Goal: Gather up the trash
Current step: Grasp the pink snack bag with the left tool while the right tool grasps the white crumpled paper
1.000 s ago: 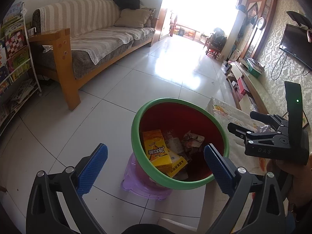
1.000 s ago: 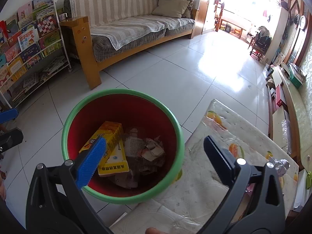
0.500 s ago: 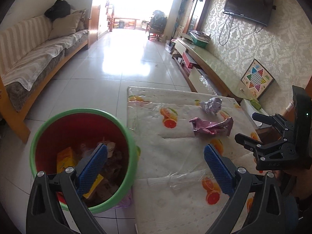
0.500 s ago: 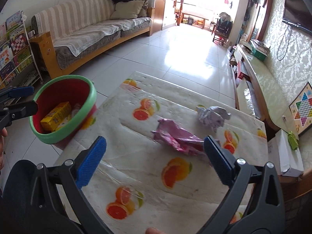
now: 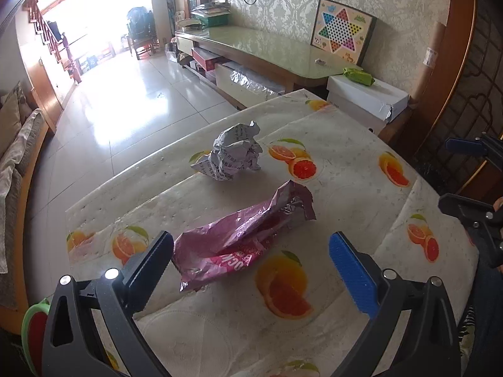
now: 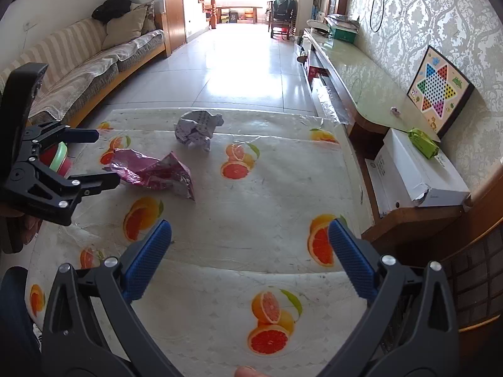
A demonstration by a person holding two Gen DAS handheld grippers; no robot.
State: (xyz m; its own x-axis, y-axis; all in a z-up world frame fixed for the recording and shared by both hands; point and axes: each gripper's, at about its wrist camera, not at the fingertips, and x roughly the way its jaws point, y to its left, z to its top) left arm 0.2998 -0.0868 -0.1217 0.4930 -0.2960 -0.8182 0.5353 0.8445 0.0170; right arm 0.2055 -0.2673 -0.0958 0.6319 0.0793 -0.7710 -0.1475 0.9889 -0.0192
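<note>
A: Through your left wrist camera?
B: Your left gripper [image 5: 250, 265] gapes empty, the pink wrapper [image 5: 242, 238] on the table [image 5: 345, 163] lying between its fingers, crumpled paper [image 5: 234, 156] beyond.
A: And the right wrist camera?
B: Your right gripper [image 6: 250, 251] hangs spread, holding nothing, wrapper and paper well ahead; bin [image 6: 59, 160] beside the table's left edge.

Pink wrapper [image 6: 154, 172] beside crumpled paper [image 6: 198, 128] on tablecloth [image 6: 267, 194]

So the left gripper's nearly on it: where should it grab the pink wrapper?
Grip the near crumpled end of the pink wrapper, coming forward and down from the left gripper; it lies long and flattened, and that end sits bunched between the open fingers.
</note>
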